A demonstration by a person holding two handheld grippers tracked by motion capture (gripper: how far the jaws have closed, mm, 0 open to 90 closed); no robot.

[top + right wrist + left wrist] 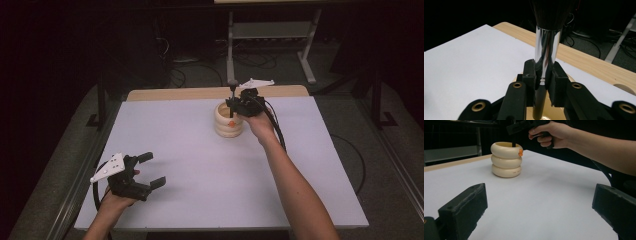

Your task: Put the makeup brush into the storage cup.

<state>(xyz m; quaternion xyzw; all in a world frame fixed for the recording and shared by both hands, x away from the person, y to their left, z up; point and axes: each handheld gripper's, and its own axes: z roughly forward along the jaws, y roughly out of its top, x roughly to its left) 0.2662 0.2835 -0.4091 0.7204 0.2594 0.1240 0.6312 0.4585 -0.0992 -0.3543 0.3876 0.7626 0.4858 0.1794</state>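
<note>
Brush (547, 47): your right gripper (544, 80) clamps its silver ferrule, bristles up, handle down inside the cream ringed holder (506, 160). Your left gripper (152, 170) rests wide open, holding nothing, on the table (210, 175).

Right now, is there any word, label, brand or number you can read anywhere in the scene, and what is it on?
Nothing can be read.
Cream ringed holder: a small line of dark print on its lowest ring, too small and blurred to read.
Orange mark on its top ring: a small shape, no legible text.
Makeup brush, both grippers and the table: no text visible.
</note>
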